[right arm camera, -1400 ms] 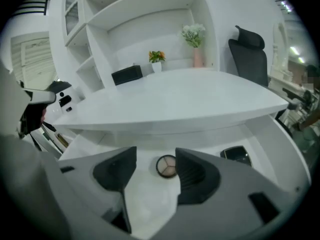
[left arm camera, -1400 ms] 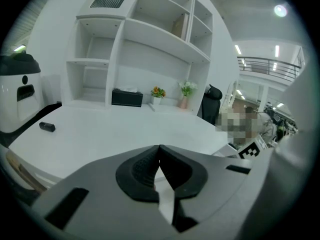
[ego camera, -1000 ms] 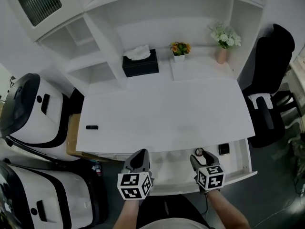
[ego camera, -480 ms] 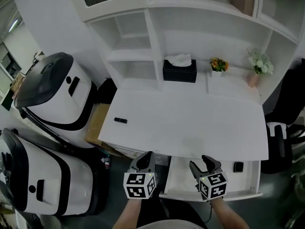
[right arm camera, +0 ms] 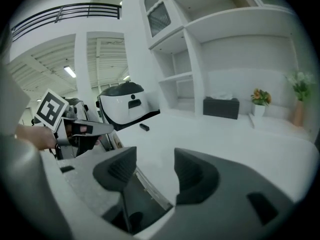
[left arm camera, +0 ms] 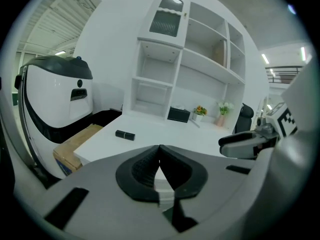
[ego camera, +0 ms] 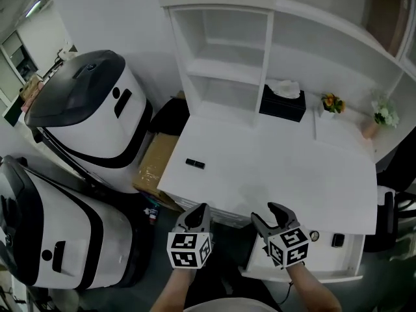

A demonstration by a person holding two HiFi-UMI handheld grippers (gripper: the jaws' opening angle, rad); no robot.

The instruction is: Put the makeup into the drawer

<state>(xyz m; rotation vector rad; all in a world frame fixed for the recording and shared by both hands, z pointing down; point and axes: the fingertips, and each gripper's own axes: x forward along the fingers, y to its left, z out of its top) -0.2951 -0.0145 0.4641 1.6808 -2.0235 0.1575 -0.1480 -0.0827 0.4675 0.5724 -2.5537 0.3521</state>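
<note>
The small black oblong makeup case point(ego camera: 195, 164) lies flat on the white worktop point(ego camera: 279, 174), near its left edge and well apart from both claws. The white pull-out drawer point(ego camera: 325, 262) stands open under the worktop's front right, ready to receive the case; two small items already lie inside. The left claw point(ego camera: 197, 210) is clenched, pads together with nothing between them. The right claw point(ego camera: 266, 213) is released, jaws apart and empty, at the worktop's front edge beside the drawer's left end. Neither claw touches the case. Judgement: pick-up has not begun. The released right claw suits the reach, as it needs no opening.
</note>
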